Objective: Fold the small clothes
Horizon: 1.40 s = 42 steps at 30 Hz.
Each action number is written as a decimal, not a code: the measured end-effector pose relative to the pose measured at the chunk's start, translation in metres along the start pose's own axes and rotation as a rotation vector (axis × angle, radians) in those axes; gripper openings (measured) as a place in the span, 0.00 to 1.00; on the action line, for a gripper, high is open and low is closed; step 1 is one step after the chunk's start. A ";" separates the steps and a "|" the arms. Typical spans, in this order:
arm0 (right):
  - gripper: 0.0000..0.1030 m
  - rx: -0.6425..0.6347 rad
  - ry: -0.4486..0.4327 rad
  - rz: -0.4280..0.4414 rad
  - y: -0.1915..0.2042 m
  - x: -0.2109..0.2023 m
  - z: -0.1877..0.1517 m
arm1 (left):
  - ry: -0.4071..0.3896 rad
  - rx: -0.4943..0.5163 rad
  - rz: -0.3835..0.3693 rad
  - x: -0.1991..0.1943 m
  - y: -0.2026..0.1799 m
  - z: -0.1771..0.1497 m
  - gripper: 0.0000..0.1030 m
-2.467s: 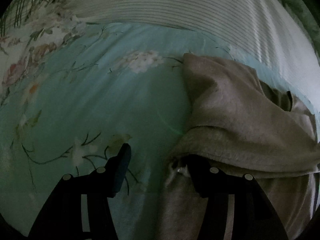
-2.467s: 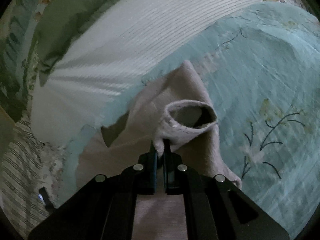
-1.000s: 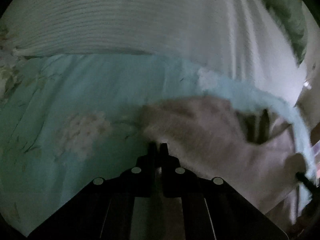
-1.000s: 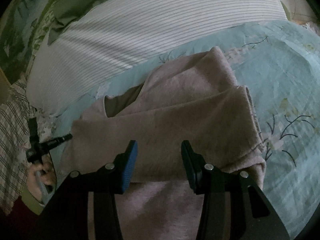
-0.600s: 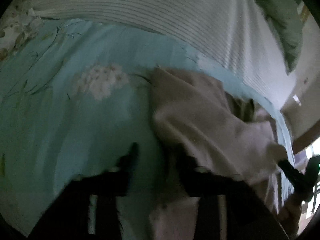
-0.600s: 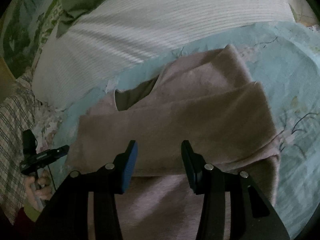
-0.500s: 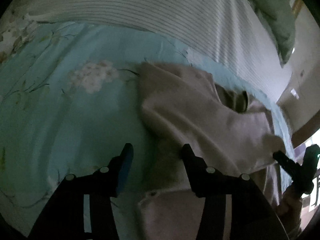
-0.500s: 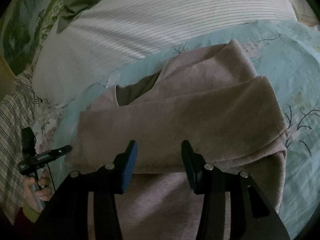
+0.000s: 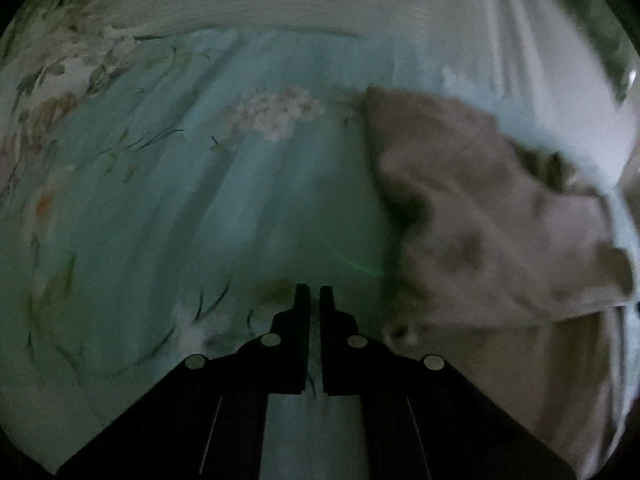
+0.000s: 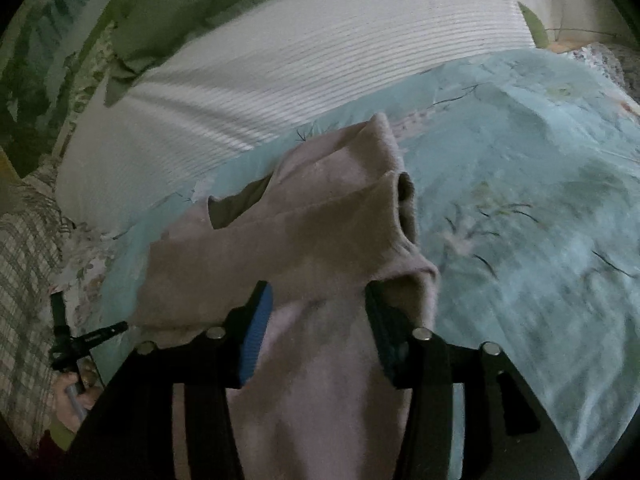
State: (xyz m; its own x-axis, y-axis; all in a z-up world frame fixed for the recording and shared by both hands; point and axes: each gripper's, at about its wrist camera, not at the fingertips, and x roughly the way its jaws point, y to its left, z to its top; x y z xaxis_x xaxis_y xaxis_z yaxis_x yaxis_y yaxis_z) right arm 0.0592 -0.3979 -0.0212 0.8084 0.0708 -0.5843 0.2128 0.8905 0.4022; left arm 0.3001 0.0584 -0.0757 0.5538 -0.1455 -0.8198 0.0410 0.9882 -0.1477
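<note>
- My left gripper (image 9: 314, 294), jaws pressed together on nothing, hangs over the floral bedsheet (image 9: 180, 200) beside the garment.
- My right gripper (image 10: 316, 320), jaws spread, straddles the pinkish-beige garment (image 10: 304, 240) lying on the bed.
- One sleeve lies folded across; more folds look due.

Setting: we record a home bedroom, dimly lit. Evidence: a bed under a pale turquoise floral bedspread (image 9: 168, 200); a white ribbed pillow (image 10: 304, 64) along its far edge; a green pillow (image 10: 192, 4) behind that. We also note plaid fabric (image 10: 24, 264) at the left margin and a soft beige garment (image 10: 304, 240) lying on the spread.
</note>
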 end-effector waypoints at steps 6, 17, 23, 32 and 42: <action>0.56 0.006 0.014 -0.006 -0.014 -0.044 -0.030 | -0.021 -0.015 -0.150 -0.053 -0.004 -0.052 0.48; 0.57 0.018 0.117 0.003 -0.041 -0.100 -0.108 | 0.116 0.040 -0.253 -0.087 -0.015 -0.195 0.56; 0.56 -0.001 0.236 0.141 -0.049 -0.113 -0.155 | 0.123 0.065 -0.315 -0.117 -0.006 -0.239 0.62; 0.47 -0.077 0.354 0.335 -0.041 -0.126 -0.187 | 0.155 0.100 -0.411 -0.138 -0.005 -0.284 0.61; 0.06 0.048 0.183 0.471 -0.072 -0.153 -0.188 | 0.143 0.152 -0.378 -0.149 -0.005 -0.291 0.11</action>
State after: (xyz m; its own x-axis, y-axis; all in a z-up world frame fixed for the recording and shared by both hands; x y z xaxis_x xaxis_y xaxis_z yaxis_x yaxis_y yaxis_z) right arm -0.1829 -0.3881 -0.0931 0.7146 0.5407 -0.4439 -0.1229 0.7217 0.6812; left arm -0.0244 0.0616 -0.1137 0.3555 -0.4932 -0.7939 0.3469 0.8584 -0.3779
